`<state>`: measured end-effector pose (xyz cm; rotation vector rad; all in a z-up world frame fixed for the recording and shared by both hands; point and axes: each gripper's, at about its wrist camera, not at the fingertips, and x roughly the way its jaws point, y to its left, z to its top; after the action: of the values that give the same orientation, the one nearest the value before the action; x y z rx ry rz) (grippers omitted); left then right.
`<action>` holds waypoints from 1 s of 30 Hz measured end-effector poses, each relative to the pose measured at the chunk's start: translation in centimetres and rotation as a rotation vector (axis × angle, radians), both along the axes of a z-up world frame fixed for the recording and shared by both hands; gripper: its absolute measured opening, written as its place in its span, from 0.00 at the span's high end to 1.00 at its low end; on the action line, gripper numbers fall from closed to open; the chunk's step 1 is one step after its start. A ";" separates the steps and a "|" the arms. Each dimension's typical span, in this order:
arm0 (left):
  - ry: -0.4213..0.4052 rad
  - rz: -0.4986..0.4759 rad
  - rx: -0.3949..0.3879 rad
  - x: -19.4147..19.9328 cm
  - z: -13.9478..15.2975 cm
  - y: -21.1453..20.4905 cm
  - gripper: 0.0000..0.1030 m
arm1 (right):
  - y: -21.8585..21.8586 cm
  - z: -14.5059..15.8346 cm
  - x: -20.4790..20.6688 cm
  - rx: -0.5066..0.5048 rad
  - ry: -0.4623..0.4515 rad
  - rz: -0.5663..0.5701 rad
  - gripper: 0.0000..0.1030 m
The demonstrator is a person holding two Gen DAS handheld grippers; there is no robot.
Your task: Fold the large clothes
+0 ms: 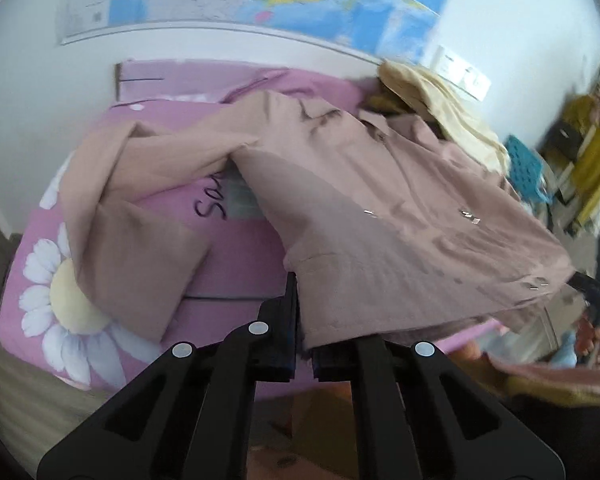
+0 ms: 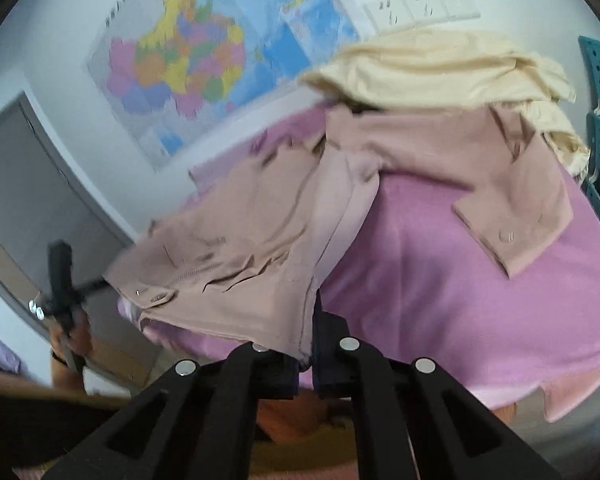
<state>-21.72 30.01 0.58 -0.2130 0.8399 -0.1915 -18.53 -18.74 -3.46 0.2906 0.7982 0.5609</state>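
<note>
Matt woven-cloth jacket (image 1: 400, 216), matt black plastic claw (image 1: 302, 320)

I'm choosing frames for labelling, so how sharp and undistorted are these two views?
Left wrist view: strong fisheye bending, motion smear at the right edge over the shelves, pink jacket fairly readable. Right wrist view: wall map and cream garment soft with blur, dark vignette corners; even daylight, no harsh glare in either.

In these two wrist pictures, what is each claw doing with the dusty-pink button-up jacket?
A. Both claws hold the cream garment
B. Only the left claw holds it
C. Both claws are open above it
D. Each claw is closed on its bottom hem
D: the left claw and the right claw each pinch the hem of the dusty-pink button-up jacket, lifting it off the pink bedsheet.
</note>
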 end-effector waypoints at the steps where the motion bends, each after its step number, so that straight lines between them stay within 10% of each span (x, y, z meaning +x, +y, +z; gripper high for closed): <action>1: 0.043 -0.025 0.027 0.0 -0.8 -0.3 0.94 | 0.0 -1.0 0.2 -0.022 0.043 -0.007 0.96; 7: 0.186 -0.125 0.388 -0.2 -6.8 -3.6 0.74 | 2.2 -6.2 1.5 -0.308 0.159 -0.014 0.77; 10: 0.033 -0.239 0.308 -2.8 -4.4 -2.6 0.62 | 1.6 -4.7 0.8 -0.361 0.114 0.012 0.34; 14: -0.293 -0.391 0.174 -7.7 1.2 -0.3 0.13 | 0.4 -1.1 0.0 -0.386 0.039 0.106 0.26; 18: -0.396 -0.345 0.170 -7.0 3.7 0.3 0.13 | -1.0 2.2 1.8 -0.256 -0.089 0.108 0.17; 26: -0.217 -0.318 0.303 4.0 0.3 -7.5 0.17 | -7.7 0.7 11.8 -0.244 -0.101 -0.422 0.18; 30: -0.155 -0.332 0.257 8.2 -0.3 -10.8 0.18 | -9.5 -1.6 15.4 -0.307 -0.018 -0.475 0.15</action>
<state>-13.48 19.24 0.25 0.1832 0.7332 -0.4024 -3.10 -28.25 -5.09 0.1818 0.7528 -0.0069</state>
